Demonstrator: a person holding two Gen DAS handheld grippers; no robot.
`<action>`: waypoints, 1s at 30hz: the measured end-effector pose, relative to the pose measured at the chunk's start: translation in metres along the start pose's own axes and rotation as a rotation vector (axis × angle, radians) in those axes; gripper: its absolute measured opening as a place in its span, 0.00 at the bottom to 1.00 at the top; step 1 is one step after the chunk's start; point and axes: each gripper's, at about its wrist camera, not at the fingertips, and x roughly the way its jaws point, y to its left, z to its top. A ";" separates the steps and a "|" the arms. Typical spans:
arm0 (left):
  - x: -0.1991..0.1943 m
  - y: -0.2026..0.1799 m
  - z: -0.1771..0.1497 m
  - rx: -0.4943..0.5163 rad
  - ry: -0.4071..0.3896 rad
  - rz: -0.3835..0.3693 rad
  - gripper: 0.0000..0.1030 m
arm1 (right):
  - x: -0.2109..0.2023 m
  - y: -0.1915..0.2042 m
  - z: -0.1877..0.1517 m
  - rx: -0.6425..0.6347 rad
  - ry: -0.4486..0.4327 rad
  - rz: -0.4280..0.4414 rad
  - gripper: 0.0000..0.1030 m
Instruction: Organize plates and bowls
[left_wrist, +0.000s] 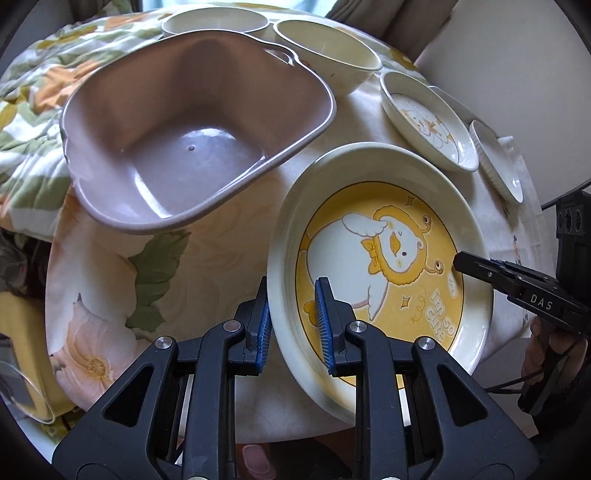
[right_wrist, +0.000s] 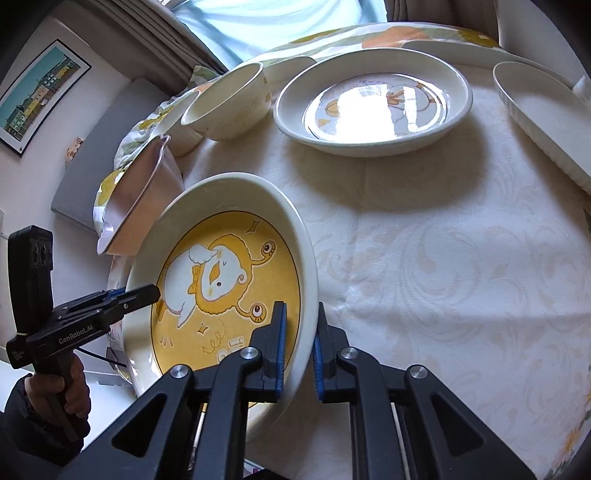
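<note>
Both your left gripper (left_wrist: 293, 325) and right gripper (right_wrist: 299, 350) have jaws pinching the yellow plate (left_wrist: 380, 266) by opposite rims; pull unevenly and it slips onto the table (right_wrist: 443, 258).

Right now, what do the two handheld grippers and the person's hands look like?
Both grippers, left and right, are matte black plastic frames with silver pivot bolts and ribbed blue pads on the fingers. Seen from the side, one reads "GenRobot.AI" and the other "DAS" in white. Each has a pistol handle and a boxy black module on top. Thin black cables trail behind. The hand wears a dark sleeve.
</note>
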 end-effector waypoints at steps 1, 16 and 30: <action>0.000 0.001 -0.001 -0.001 -0.001 -0.003 0.19 | 0.000 -0.002 0.000 0.000 0.000 0.001 0.11; 0.002 -0.001 -0.006 0.025 0.013 0.023 0.19 | 0.002 0.012 0.003 -0.040 0.014 -0.072 0.11; -0.034 -0.013 -0.018 0.057 -0.075 0.097 0.87 | -0.033 0.018 -0.019 0.012 -0.081 -0.097 0.58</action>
